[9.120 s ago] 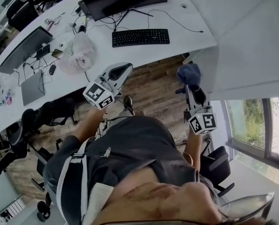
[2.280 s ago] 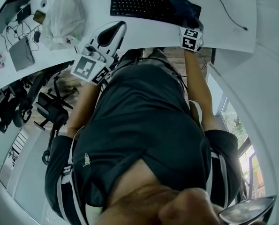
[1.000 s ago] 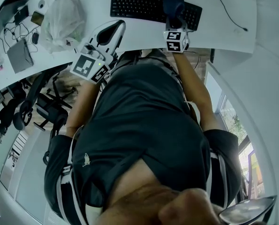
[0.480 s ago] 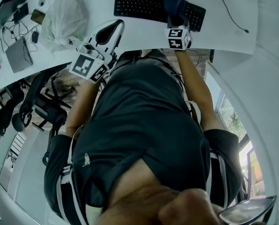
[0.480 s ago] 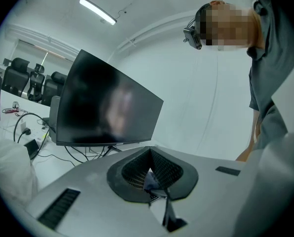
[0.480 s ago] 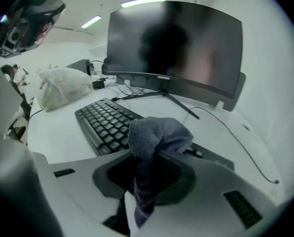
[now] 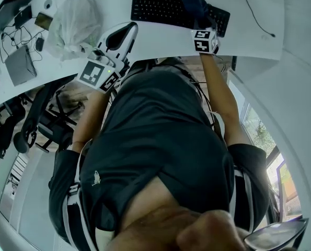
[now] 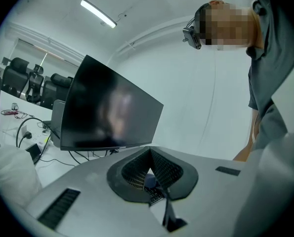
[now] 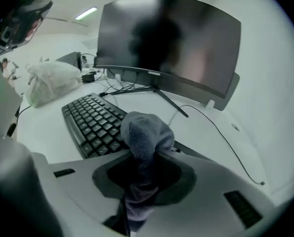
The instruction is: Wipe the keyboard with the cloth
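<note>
The black keyboard (image 7: 165,7) lies on the white desk (image 7: 249,41) in front of the monitor (image 9: 171,38). My right gripper (image 7: 199,20) is shut on a dark blue cloth (image 7: 194,1), whose bunched end rests on the right part of the keyboard. In the right gripper view the cloth (image 9: 146,132) bulges out of the right gripper (image 9: 144,169) above the keyboard (image 9: 92,122). My left gripper (image 7: 130,29) hovers over the desk's front edge, left of the keyboard, shut and empty. In its own view the left gripper (image 8: 150,154) points toward the monitor (image 8: 107,110).
A white plastic bag (image 7: 74,17) lies left of the keyboard, with cables, small devices and a closed laptop (image 7: 19,64) farther left. A thin cable (image 7: 254,14) runs over the desk at the right. Office chairs (image 7: 40,124) stand below the desk at left.
Since 9 s ago the person has stepped up to the desk and brought the cloth down onto the keyboard. Over the last second the right gripper has edged slightly right; the left has stayed put.
</note>
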The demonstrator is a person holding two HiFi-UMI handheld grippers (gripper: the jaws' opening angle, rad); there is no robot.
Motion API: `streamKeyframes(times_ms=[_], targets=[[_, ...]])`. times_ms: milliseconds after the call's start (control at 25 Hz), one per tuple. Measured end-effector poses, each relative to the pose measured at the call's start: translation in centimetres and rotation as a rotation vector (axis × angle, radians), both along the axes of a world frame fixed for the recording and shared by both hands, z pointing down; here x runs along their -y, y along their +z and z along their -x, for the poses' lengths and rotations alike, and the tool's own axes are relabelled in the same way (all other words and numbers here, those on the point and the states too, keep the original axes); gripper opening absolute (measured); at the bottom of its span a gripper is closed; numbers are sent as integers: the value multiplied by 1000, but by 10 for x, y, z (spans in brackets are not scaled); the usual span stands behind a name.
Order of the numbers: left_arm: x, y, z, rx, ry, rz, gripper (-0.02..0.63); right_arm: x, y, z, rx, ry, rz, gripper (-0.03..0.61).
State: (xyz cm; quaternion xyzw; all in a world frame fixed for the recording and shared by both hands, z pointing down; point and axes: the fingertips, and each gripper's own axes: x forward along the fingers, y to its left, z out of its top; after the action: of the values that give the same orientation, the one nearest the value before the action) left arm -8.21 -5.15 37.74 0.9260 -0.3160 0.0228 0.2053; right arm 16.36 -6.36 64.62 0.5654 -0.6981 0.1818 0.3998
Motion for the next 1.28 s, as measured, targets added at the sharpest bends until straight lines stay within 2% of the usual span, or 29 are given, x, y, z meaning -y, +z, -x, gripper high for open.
streamKeyframes(times_ms=[160, 240, 360, 440, 520, 720, 840, 880, 920, 1000, 1040, 1080, 1160, 1280], targets=[[-1, 2, 8, -19, 24, 4, 5, -10, 4, 70, 0, -104, -10, 87], [-2, -1, 12, -35, 42, -7, 5, -12, 7, 81, 5, -125, -8, 83], [-5, -1, 20, -46, 75, -15, 5, -12, 4, 60, 15, -119, 21, 83], [-3, 8, 22, -30, 100, -11, 5, -12, 3, 28, -6, -22, 43, 81], [-2, 13, 21, -18, 112, 0, 5, -14, 4, 14, 26, 65, 63, 83], [1, 9, 18, -20, 82, 5, 5, -20, 8, 65, 50, -19, 60, 83], [2, 2, 11, -54, 46, 17, 5, -21, 4, 59, 112, -84, 83, 83], [3, 3, 7, -51, 49, 19, 5, -20, 3, 48, 103, -97, 82, 81], [4, 4, 3, -41, 58, 22, 5, -19, 2, 32, 78, -76, 79, 81], [5, 4, -2, -28, 72, 24, 5, -18, 2, 0, 52, 40, 74, 83], [8, 3, -3, -26, 71, 23, 5, -15, 2, -6, 46, 81, 69, 81], [10, 2, -3, -26, 64, 22, 5, -12, 2, -1, 34, 76, 64, 83], [15, 3, -1, -24, 45, 30, 5, -9, 3, 43, 24, -68, 61, 83], [20, 7, -4, -16, 45, 42, 5, -11, 6, 123, 73, -378, 77, 83]])
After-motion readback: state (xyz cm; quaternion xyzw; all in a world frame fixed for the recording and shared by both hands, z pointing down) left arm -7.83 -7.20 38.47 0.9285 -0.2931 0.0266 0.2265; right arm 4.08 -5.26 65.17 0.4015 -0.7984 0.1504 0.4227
